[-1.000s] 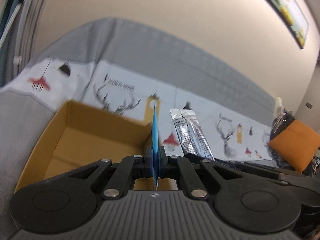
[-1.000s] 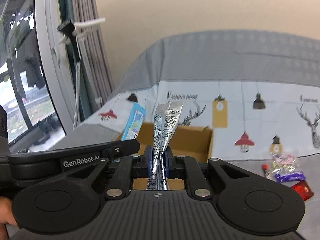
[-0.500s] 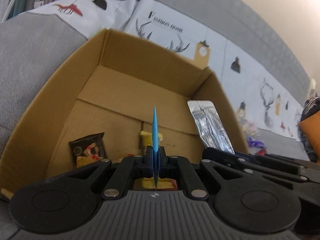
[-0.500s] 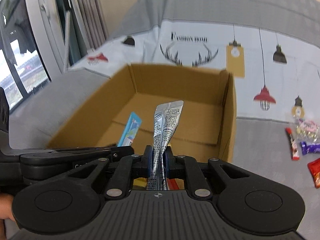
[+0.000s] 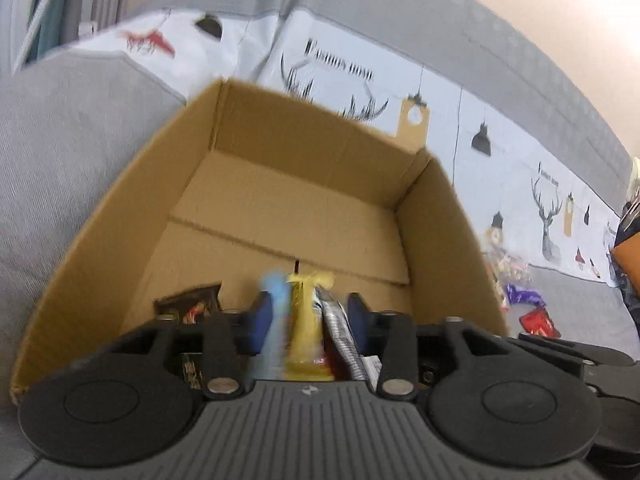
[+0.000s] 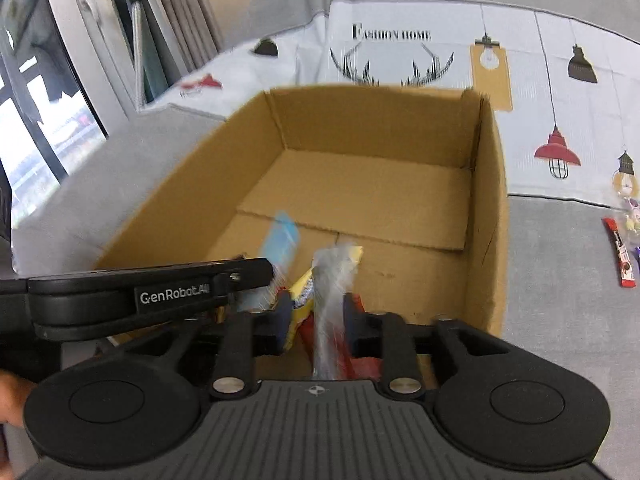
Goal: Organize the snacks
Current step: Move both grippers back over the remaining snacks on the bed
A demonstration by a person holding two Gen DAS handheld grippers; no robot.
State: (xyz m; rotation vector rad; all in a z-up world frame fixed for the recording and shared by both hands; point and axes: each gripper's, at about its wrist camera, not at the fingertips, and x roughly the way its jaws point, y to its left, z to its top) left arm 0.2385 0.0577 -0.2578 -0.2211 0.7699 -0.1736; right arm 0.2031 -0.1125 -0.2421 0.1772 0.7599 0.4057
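Note:
An open cardboard box sits on the grey sofa. Both grippers hang over its near end. My left gripper is open; the blue packet is blurred and loose between its fingers, also seen in the right wrist view. My right gripper is open; the silver sachet is blurred and loose between its fingers. A yellow packet, a dark brown packet and red wrappers lie in the box bottom.
Loose snacks lie on the sofa right of the box: a red bar, a purple packet, a red packet. A printed cover drapes the backrest. A window and curtain stand at left.
Both grippers have opened and let go of the blue packet and the silver sachet, which now drop blurred over the box. Both views have pulled back slightly.

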